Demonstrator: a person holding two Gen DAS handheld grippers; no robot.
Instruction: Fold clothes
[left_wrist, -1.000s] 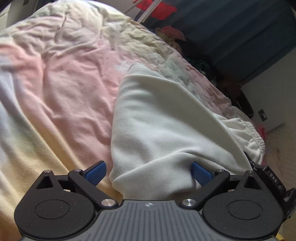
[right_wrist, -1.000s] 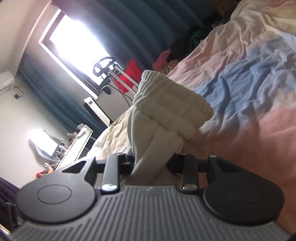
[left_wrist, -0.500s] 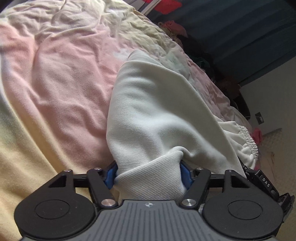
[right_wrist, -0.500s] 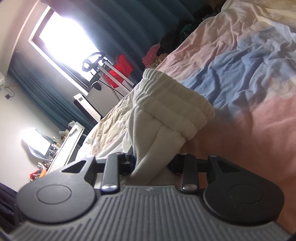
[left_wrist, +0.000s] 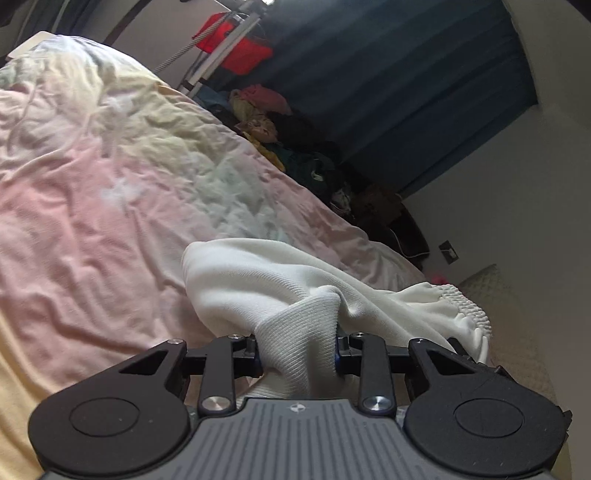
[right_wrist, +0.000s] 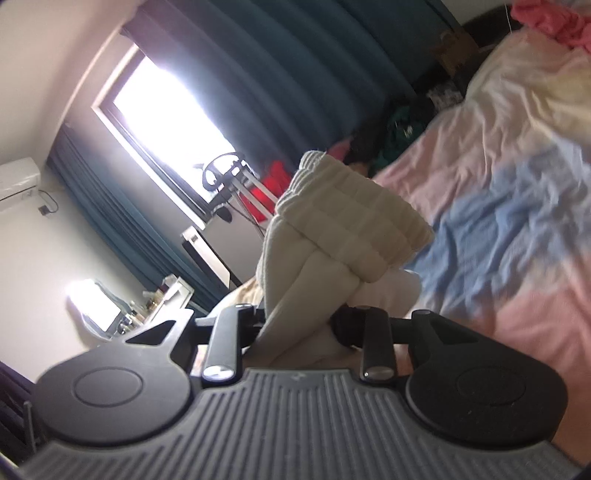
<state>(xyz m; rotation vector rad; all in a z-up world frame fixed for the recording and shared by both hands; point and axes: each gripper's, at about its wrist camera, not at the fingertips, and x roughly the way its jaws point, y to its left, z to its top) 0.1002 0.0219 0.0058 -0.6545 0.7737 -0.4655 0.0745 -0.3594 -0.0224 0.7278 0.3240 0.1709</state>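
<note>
A white garment (left_wrist: 280, 291) is gripped at both ends over the bed (left_wrist: 92, 221). In the left wrist view, the left tongs (left_wrist: 298, 356) are closing on a bunched ribbed fold, with the blue pads pressed into it at 6 o'clock; the rest of the cloth is draped toward 3 o'clock, where a gathered waistband is seen. In the right wrist view, the right tongs (right_wrist: 295, 328) are closing on that thick, ribbed waistband (right_wrist: 354, 225), which is pinched between the jaws and stands up toward 12 o'clock. The step in hand is judged to be the lift before a fold. Next, both ends would need to be carried across together and laid flat, with the edges kept aligned.
</note>
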